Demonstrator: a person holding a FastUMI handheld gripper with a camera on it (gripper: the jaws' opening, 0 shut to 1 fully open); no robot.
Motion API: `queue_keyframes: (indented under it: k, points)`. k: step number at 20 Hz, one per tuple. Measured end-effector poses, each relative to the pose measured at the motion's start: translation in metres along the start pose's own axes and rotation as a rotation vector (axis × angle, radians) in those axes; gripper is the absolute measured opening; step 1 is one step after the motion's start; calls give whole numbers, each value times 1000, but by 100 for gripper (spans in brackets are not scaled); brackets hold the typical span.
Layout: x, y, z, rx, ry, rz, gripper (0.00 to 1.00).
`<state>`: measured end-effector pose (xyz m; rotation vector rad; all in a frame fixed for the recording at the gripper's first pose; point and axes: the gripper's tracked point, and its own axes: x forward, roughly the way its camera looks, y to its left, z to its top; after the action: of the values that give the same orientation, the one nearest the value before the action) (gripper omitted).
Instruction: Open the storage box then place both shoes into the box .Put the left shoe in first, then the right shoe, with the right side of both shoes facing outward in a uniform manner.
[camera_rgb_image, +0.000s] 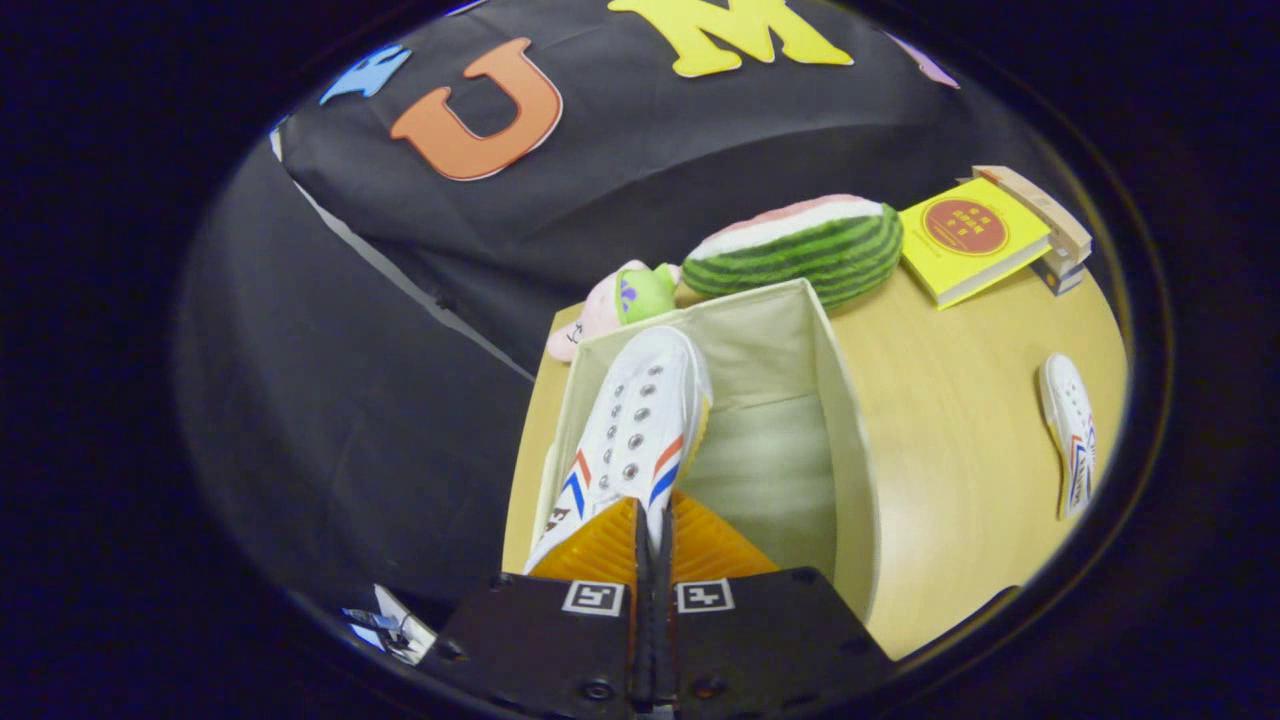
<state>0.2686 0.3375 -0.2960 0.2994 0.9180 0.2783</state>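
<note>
1. Gripper view, grasp: my gripper (652, 535) is nearly closed, both fingers pressed on the rear of the white shoe (632, 440). Only a narrow gap shows between the fingers, with the shoe's heel edge pinched in it.

2. Gripper view, held item: the shoe extends straight ahead of the fingers, toe pointing away from me. Its long axis runs in line with the gripper. It hangs over the open storage box (845, 440), against the box's left wall, toe toward the far wall. I cannot tell whether the sole touches the box floor.

3. Gripper view, box: the box stands open on the bench (960, 450), just ahead of and below the fingers. Free space remains inside it to the right of the held shoe.

4. Gripper view, second shoe: the other shoe (1070, 430) lies on the bench well to the right of the box, apart from it.

5. Judgement: the first placement is in progress. The coming move depends on lowering along the shoe's own axis beside the left wall.

6. Beyond the box lie a watermelon plush (800, 250) and a yellow book (970, 240).
</note>
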Motion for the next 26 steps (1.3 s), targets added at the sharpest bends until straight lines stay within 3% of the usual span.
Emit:
queue_keyframes:
  k: [1, 3, 4, 8, 18, 26]
  points:
    - [5, 3, -7, -33, 17, 13, 6]
    - [9, 25, -26, -49, 74, 115, 22]
    - [1, 29, -27, -73, 81, 130, 40]
    - [-35, 4, -1, -203, -17, 43, 94]
    - [-115, -108, 26, -267, -95, -67, 95]
    - [-142, -230, 25, -198, -50, -159, 96]
